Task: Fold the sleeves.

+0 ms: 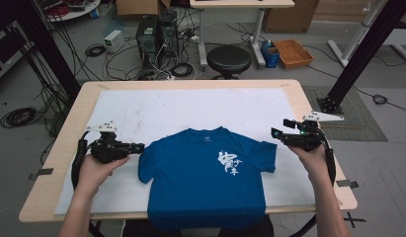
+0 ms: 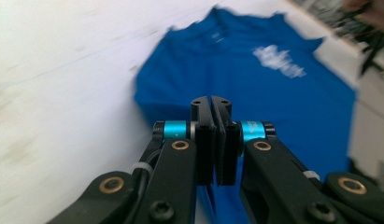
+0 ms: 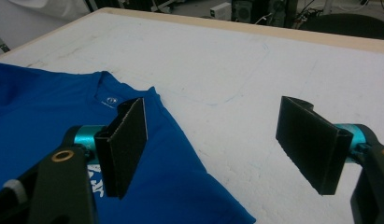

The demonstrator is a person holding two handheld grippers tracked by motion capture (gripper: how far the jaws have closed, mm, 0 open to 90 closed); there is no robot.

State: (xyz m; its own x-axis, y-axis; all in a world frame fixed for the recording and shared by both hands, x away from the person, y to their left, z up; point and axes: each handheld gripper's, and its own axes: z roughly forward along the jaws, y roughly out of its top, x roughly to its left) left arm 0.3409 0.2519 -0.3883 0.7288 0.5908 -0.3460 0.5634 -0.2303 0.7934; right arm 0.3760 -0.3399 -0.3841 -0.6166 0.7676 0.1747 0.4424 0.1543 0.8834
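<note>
The left gripper (image 1: 139, 146), fingers pressed together on nothing, sits just off the left sleeve of the blue T-shirt (image 1: 205, 173), which lies flat, front up, on the white sheet (image 1: 190, 106) over the counter (image 1: 67, 143), its hem hanging over the near edge. The shirt looks light, limp and easily bunched, so sleeve ends or shoulder seams probably give the best hold. The right gripper (image 1: 278, 133), fingers wide apart, hovers beside the right sleeve.
</note>
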